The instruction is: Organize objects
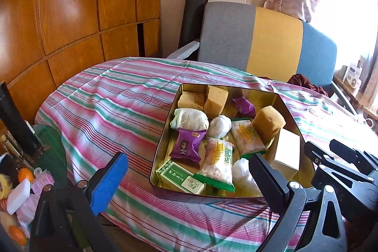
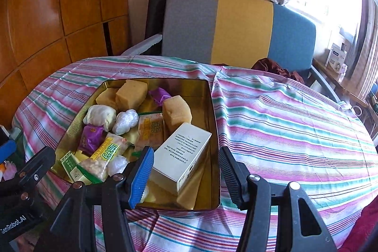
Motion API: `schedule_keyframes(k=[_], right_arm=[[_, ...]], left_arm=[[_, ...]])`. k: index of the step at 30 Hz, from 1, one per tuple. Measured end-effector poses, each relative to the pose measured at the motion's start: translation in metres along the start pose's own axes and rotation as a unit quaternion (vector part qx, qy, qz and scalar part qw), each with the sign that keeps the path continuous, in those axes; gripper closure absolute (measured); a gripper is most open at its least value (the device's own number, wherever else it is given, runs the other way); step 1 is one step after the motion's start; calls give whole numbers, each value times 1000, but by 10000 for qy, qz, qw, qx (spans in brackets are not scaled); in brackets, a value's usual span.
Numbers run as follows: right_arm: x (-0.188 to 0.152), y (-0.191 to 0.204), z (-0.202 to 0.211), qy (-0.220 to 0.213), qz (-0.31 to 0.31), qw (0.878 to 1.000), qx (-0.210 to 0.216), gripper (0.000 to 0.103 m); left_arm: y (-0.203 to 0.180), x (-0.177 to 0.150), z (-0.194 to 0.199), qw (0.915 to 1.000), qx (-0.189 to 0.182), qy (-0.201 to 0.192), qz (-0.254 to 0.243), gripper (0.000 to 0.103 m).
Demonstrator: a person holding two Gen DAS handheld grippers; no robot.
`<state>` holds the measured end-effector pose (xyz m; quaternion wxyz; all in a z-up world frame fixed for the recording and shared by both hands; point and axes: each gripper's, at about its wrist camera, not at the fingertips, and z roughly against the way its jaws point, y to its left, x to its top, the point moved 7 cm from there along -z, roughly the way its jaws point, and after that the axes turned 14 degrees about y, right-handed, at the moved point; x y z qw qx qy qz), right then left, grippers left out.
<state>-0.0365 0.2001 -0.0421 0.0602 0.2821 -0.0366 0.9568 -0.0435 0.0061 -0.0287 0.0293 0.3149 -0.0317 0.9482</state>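
Tin (image 2: 213, 115) full | R view: white box (image 2: 182, 155) text | L view: floor clutter (image 1: 19, 190)

The tin (image 2: 213, 134) is shiny gold-coloured metal with mirror-like walls. Inside it, the sponges (image 2: 176, 111) look porous and rough, the snack packets (image 2: 104, 155) glossy plastic film, and the white box (image 2: 182, 157) smooth matt cardboard. A soft woven striped cloth (image 2: 283, 122), lightly creased, covers the desk. Behind, the wardrobe (image 1: 70, 4) is polished, glossy wood. The chair back (image 2: 236, 27) is matt fabric.
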Motion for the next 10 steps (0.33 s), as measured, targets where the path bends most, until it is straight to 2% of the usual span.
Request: schedule_keyframes(k=[10], right_arm=[[-1,7,-2,49,107,9999,51,45]], left_arm=[[3,2,-6,10000,39,41,15,0]])
